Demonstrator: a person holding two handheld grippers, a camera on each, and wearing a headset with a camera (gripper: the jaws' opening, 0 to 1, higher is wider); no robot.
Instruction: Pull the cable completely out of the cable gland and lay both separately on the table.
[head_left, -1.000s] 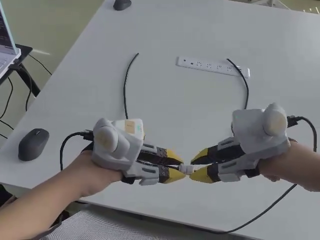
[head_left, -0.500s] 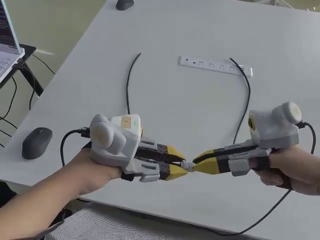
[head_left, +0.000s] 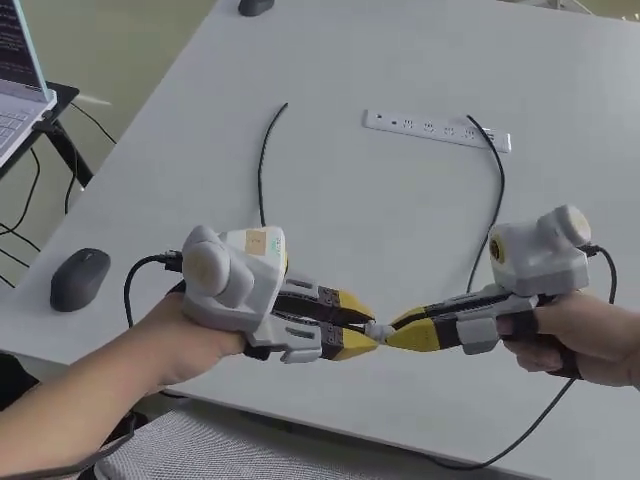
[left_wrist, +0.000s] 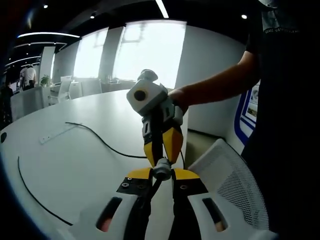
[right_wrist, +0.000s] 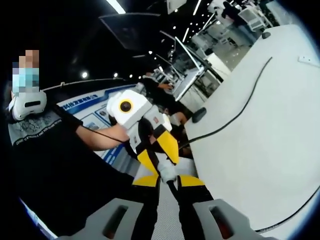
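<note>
The cable (head_left: 346, 327) is pinched between the left gripper (head_left: 360, 331) fingers, directly behind the cable gland (head_left: 377, 330); the gland is clamped by the right gripper (head_left: 391, 336) fingers, nearly closed.

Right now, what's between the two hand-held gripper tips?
The small grey cable gland, where the left hand-held gripper and right hand-held gripper meet tip to tip; clearest in head view.

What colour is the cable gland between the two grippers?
The cable gland is light grey, nearly white; it is clearest in the left gripper view.
</note>
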